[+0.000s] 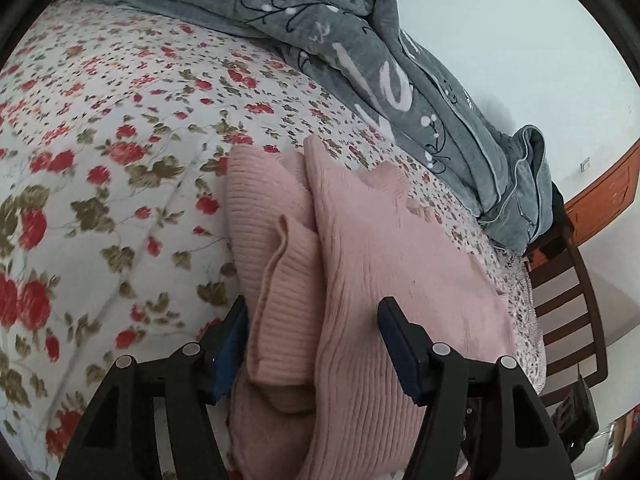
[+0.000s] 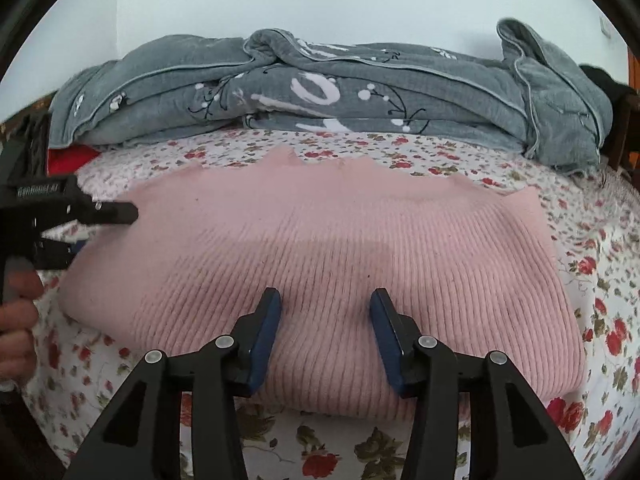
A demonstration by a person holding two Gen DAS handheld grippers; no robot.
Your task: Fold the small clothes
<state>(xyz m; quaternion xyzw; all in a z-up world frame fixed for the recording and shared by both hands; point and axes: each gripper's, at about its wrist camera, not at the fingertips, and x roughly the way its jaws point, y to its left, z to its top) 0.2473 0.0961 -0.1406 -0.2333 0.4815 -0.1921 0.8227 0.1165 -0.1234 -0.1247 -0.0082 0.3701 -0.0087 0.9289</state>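
Both tongs stand spread with nothing pinched: my left gripper (image 1: 314, 320) straddles a fold of the pink sweater (image 2: 320, 248), my right gripper (image 2: 325, 300) hangs over its near edge. That sweater lies folded on the floral bedsheet (image 1: 100, 140), near the bed's front edge, with a grey blanket (image 2: 320, 96) bunched along the far edge.

Open floral bedsheet (image 2: 600, 280) rightward — grey quilt (image 2: 320, 92) (bunched) blocking behind
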